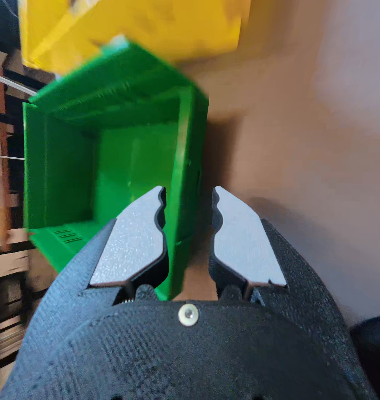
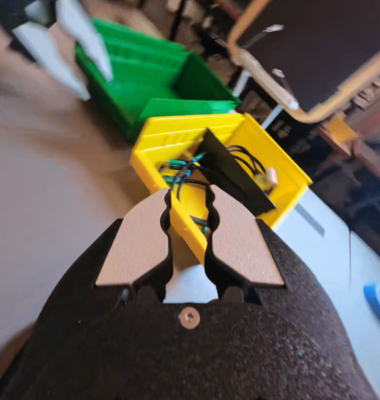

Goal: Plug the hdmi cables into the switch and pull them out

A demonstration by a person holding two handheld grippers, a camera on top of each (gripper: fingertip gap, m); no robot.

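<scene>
In the right wrist view a yellow bin (image 2: 269, 140) holds several black HDMI cables (image 2: 197, 168) with teal plug ends (image 2: 173, 165) and a flat black panel (image 2: 234, 173) leaning across it, likely the switch. My right gripper (image 2: 189, 189) is open, and the bin's near wall runs through the gap between its fingers. My left gripper (image 1: 189, 190) is open with its fingers on either side of the right wall of an empty green bin (image 1: 76, 168). It also shows in the right wrist view (image 2: 98, 88) over the green bin (image 2: 141, 86). Both views are motion-blurred.
The bins stand side by side on a brown tabletop (image 2: 44, 173), with the yellow bin (image 1: 119, 32) beyond the green one in the left wrist view. A white surface (image 2: 314, 249) with a blue tape roll (image 2: 377, 298) lies to the right. A wooden chair frame (image 2: 260, 71) stands behind.
</scene>
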